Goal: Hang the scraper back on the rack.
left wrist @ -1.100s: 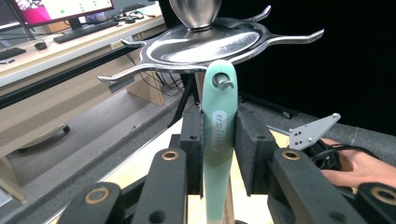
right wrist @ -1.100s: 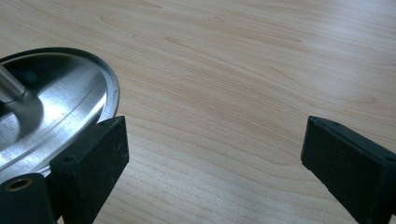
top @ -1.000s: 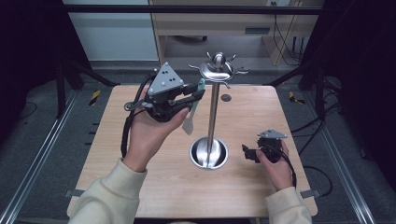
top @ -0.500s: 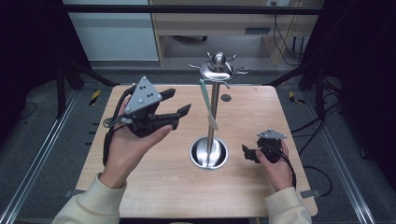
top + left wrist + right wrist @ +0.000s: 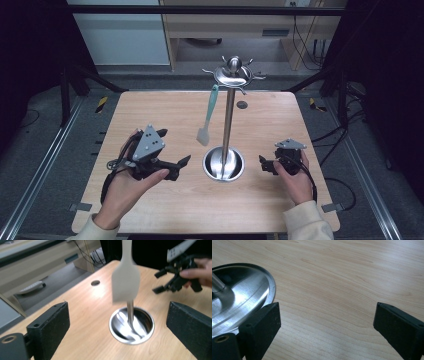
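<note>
A steel stand [image 5: 228, 120] rises from a round base [image 5: 223, 164] at the table's middle, with hooks around its top [image 5: 233, 75]. A spatula [image 5: 207, 115] with a teal handle and a pale blade hangs from one hook, left of the pole. My left gripper [image 5: 174, 147] is low over the table, left of the base. Its jaws have just been opening and stand wide with nothing between them. In the left gripper view the spatula [image 5: 126, 282] hangs blurred beyond my left gripper [image 5: 117, 312]. My right gripper [image 5: 264, 165] rests right of the base, open and empty.
The wooden table [image 5: 150, 110] has a small round hole [image 5: 242, 105] behind the stand. The right gripper view has the base's rim [image 5: 242, 305] at its left and bare wood [image 5: 337, 277] ahead. Dark frame rails flank the table.
My left gripper let go of the spatula at the hook, then moved left and down toward the table. The spatula now hangs free. The right hand has kept still.
</note>
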